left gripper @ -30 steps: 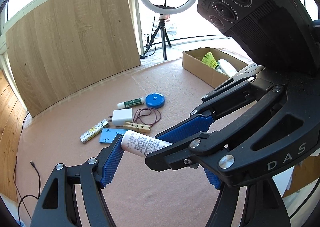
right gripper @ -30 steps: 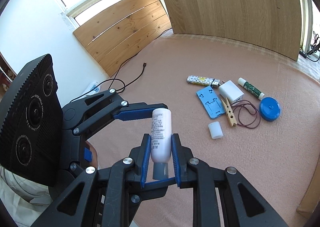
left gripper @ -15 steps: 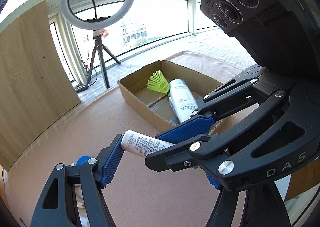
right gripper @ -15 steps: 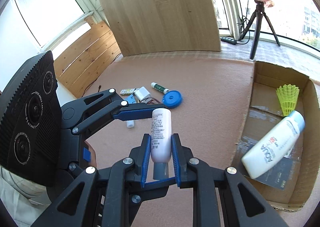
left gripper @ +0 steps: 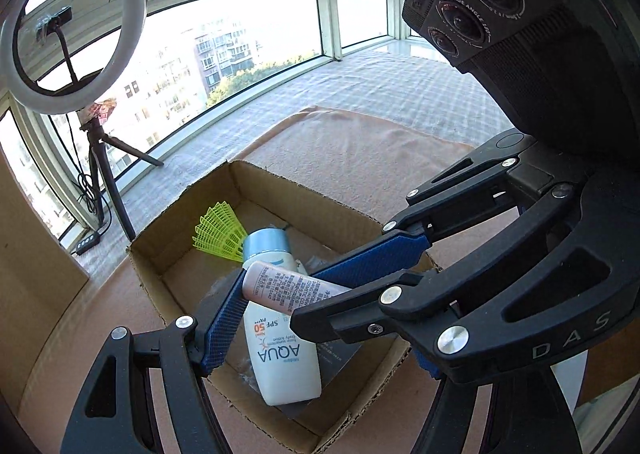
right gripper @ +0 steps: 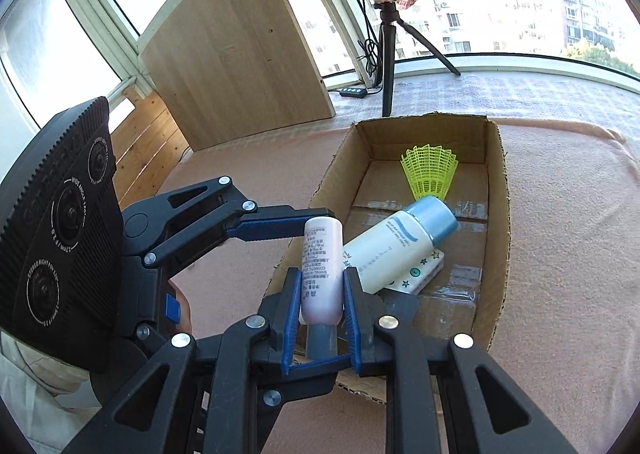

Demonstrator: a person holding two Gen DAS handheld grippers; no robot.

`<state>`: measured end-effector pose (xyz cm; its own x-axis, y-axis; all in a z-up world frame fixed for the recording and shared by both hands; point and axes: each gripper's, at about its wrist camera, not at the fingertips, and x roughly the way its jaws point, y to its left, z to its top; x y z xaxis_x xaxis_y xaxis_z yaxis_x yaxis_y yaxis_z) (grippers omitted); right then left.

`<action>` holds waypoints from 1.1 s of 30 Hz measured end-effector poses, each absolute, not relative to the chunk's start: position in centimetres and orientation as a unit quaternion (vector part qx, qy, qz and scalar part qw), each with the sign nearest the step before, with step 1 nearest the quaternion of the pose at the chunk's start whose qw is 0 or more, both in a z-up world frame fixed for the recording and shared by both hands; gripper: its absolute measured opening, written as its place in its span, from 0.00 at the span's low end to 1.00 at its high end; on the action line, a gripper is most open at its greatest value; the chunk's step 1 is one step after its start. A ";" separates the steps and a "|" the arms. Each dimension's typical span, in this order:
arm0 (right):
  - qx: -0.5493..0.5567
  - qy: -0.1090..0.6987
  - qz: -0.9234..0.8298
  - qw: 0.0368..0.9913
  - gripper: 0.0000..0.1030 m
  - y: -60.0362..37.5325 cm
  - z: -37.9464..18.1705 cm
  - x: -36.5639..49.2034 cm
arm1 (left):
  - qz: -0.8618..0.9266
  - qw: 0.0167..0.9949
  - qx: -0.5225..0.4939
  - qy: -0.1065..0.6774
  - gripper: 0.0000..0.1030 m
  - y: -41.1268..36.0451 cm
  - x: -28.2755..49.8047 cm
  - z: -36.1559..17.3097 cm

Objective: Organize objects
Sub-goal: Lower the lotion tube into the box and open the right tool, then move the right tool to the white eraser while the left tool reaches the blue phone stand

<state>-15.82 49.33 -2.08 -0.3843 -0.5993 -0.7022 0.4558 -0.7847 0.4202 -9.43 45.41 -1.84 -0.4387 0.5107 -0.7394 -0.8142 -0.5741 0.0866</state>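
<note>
A small pale tube [right gripper: 322, 270] is clamped across its lower body between the narrowly set pads of the right gripper [right gripper: 322, 294], grey neck down toward the palm, printed end sticking out past the fingertips. The tube's free end is braced by the left gripper [left gripper: 312, 286]: one blue finger [right gripper: 276, 228] is laid against the top end, the other is seen below it in the left wrist view; jaws stand wide. Whether the left pads actually press cannot be told, so it is judged a steadying hold. Ahead of and below the fingertips lies the cardboard box [right gripper: 498, 213], with a white lotion bottle [right gripper: 394, 250], a yellow shuttlecock [right gripper: 430, 171] and a flat starred packet [right gripper: 424, 272] already inside. The tube is held over the box's near edge, judged ready for release into it.
</note>
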 end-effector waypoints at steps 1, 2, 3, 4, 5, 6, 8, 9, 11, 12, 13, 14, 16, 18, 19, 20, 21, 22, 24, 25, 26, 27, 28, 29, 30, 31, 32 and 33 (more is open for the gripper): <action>0.455 -0.080 -0.828 0.318 0.18 49.6 -2.2 -15.9 | 0.817 0.404 -0.346 0.222 0.74 45.7 -9.7 -2.0; 0.454 -0.081 -0.828 0.318 0.18 49.9 -2.3 -16.0 | 0.816 0.402 -0.351 0.222 0.74 46.0 -9.9 -2.1; 0.452 -0.076 -0.832 0.311 0.18 50.0 -2.4 -16.1 | 0.818 0.395 -0.353 0.224 0.77 46.1 -10.0 -2.2; 0.448 -0.069 -0.840 0.299 0.19 50.2 -2.3 -16.1 | 0.823 0.379 -0.352 0.234 0.86 46.2 -10.0 -2.3; 0.445 -0.066 -0.844 0.292 0.19 50.5 -2.4 -16.2 | 0.830 0.361 -0.347 0.244 0.93 46.2 -9.9 -2.3; 0.444 -0.065 -0.846 0.287 0.20 50.8 -2.4 -16.2 | 0.836 0.352 -0.338 0.250 0.96 45.9 -9.7 -2.2; 0.443 -0.067 -0.849 0.279 0.21 51.3 -2.5 -16.1 | 0.841 0.344 -0.339 0.246 0.99 45.2 -9.7 -2.1; 0.446 -0.071 -0.849 0.276 0.21 51.5 -2.7 -16.1 | 0.842 0.339 -0.343 0.241 0.99 44.7 -9.9 -2.0; 0.448 -0.082 -0.849 0.267 0.21 51.9 -3.0 -16.1 | 0.848 0.327 -0.347 0.232 0.99 43.7 -10.2 -1.7; 0.449 -0.086 -0.850 0.262 0.21 52.0 -3.0 -16.1 | 0.851 0.319 -0.348 0.228 0.99 43.0 -10.1 -1.5; 0.449 -0.089 -0.851 0.258 0.21 52.0 -2.9 -16.1 | 0.854 0.316 -0.348 0.223 0.99 42.4 -10.1 -1.2; 0.447 -0.092 -0.853 0.254 0.21 52.0 -2.8 -16.0 | 0.856 0.315 -0.348 0.217 0.99 41.7 -10.0 -0.9; 0.444 -0.092 -0.857 0.247 0.25 51.7 -2.4 -15.8 | 0.860 0.305 -0.351 0.210 0.99 40.3 -9.8 -0.4; 0.440 -0.090 -0.860 0.242 0.32 51.1 -1.9 -15.6 | 0.866 0.290 -0.350 0.206 0.99 38.6 -9.3 0.3; 0.438 -0.088 -0.862 0.238 0.36 50.8 -1.7 -15.5 | 0.870 0.282 -0.351 0.203 0.99 37.8 -9.2 0.7; 0.437 -0.085 -0.865 0.232 0.39 50.4 -1.4 -15.4 | 0.872 0.274 -0.353 0.199 0.99 36.9 -9.0 1.1; 0.434 -0.082 -0.868 0.227 0.42 49.9 -1.1 -15.2 | 0.875 0.267 -0.355 0.193 0.99 36.0 -8.9 1.4; 0.432 -0.079 -0.871 0.222 0.45 49.4 -0.8 -15.0 | 0.878 0.259 -0.358 0.186 0.99 35.0 -8.9 1.8; 0.428 -0.070 -0.876 0.212 0.47 48.2 -0.4 -14.5 | 0.885 0.238 -0.361 0.171 0.99 32.7 -8.5 2.5; 0.427 -0.065 -0.878 0.206 0.49 47.4 -0.2 -14.3 | 0.889 0.228 -0.363 0.161 0.99 31.5 -8.3 2.8; 0.426 -0.062 -0.880 0.202 0.50 46.7 0.0 -14.0 | 0.892 0.219 -0.366 0.150 0.99 30.2 -8.1 3.1; 0.425 -0.061 -0.881 0.199 0.52 45.9 0.1 -13.8 | 0.895 0.211 -0.368 0.137 0.99 28.8 -7.9 3.4; 0.425 -0.060 -0.881 0.198 0.52 45.1 0.1 -13.6 | 0.898 0.204 -0.370 0.124 0.99 27.4 -7.8 3.7; 0.424 -0.059 -0.882 0.196 0.52 44.2 0.2 -13.3 | 0.900 0.195 -0.372 0.113 0.99 26.1 -7.6 3.8; 0.423 -0.058 -0.883 0.195 0.52 43.2 0.1 -13.1 | 0.902 0.187 -0.374 0.105 0.99 24.7 -7.6 3.9; 0.424 -0.056 -0.882 0.197 0.52 42.1 0.0 -12.8 | 0.904 0.180 -0.374 0.099 0.99 23.4 -7.4 3.9; 0.425 -0.051 -0.881 0.200 0.52 41.0 -0.1 -12.6 | 0.906 0.174 -0.374 0.095 0.99 22.2 -7.3 3.9; 0.428 -0.046 -0.880 0.203 0.52 39.8 -0.3 -12.4 | 0.908 0.168 -0.373 0.092 0.99 21.0 -7.1 3.8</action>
<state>-12.40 39.84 -0.27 -0.5523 -0.3959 -0.7336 0.3169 -0.9137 0.2545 -7.08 21.00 3.85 -0.6649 0.2362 -0.7086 -0.3733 -0.9268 0.0413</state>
